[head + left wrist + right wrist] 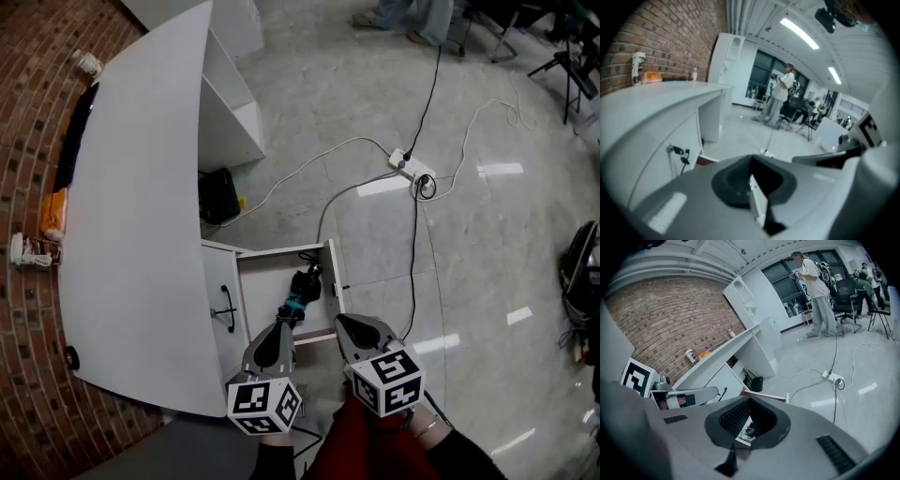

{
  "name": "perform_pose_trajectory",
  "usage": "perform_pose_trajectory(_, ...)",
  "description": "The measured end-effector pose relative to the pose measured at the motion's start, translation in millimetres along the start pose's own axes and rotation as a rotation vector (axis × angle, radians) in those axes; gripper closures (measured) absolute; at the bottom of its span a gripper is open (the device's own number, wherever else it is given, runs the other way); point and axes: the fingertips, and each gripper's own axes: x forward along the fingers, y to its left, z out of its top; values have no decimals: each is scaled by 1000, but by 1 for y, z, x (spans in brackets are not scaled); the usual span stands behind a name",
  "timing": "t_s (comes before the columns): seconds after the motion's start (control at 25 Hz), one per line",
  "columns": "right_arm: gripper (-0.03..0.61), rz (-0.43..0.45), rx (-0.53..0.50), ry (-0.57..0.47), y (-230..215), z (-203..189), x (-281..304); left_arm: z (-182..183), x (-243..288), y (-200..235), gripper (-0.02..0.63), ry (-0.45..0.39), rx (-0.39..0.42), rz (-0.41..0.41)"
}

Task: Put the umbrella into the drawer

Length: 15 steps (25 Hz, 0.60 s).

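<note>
Stowage status: the folded black umbrella with a teal band (300, 292) lies inside the open white drawer (281, 252). It runs lengthwise along the drawer's depth, and its near end is partly hidden behind the left gripper (284, 328). This orientation is judged to suit the narrow box: laid along it, the umbrella should sit clear of the cabinet when the drawer slides in. The drawer stands pulled out, low at the side of the white desk surface (141, 187), so its contents are open from above.

Left gripper: jaws together, nothing between them. Right gripper (345, 322): jaws likewise together and empty. The right gripper view looks past them down onto the umbrella in the drawer. Both grippers hang above the near end of the drawer, apart from the umbrella, which fits a load already let go.

Judgement: placement is complete. Only the open drawer is left, should closing it be wanted.
</note>
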Motion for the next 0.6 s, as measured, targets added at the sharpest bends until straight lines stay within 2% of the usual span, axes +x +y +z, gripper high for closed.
perform_pose_trajectory(0.24, 577, 28, -32, -64, 22, 19, -37, 29, -36, -17, 611, -66, 40, -3)
perform_pose_trajectory(0.6, 577, 26, -102, -141, 39, 46, -84, 51, -76, -33, 611, -128, 31, -15)
